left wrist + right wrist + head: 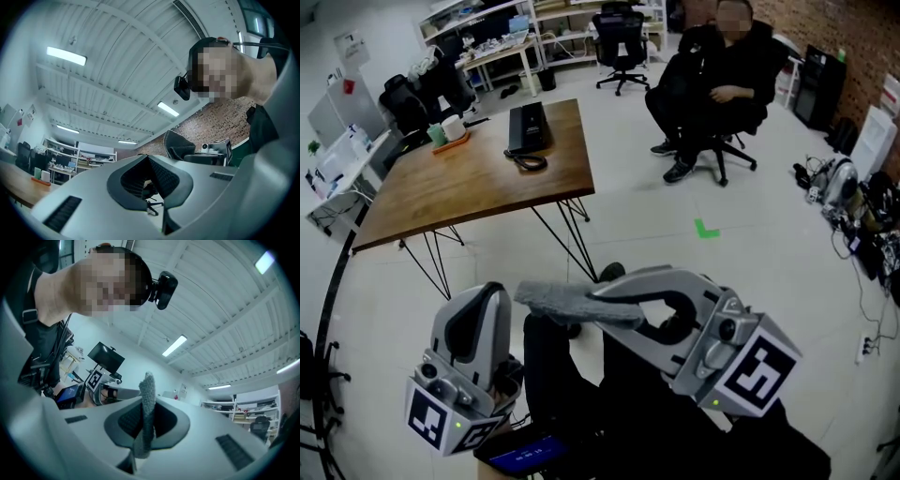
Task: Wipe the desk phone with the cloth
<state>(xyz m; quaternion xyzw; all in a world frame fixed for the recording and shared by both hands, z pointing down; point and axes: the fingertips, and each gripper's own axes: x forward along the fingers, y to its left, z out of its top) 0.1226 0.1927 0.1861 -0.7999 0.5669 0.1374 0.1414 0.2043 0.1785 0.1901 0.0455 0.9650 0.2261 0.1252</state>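
Note:
The black desk phone (528, 127) lies on the far side of the wooden table (469, 187), its coiled cord (529, 161) in front of it. My right gripper (602, 296) is held low and close to my body, well short of the table, and is shut on a grey cloth (565, 302) that sticks out to the left. In the right gripper view the cloth (147, 414) stands up between the jaws. My left gripper (494, 291) hangs beside it at lower left, pointing upward, jaws together with nothing in them (149, 157).
Cups on an orange tray (450, 133) sit at the table's far left corner. A person sits in an office chair (717, 84) beyond the table, right of it. Green tape (706, 229) marks the floor. Cables and gear (853, 211) line the right wall.

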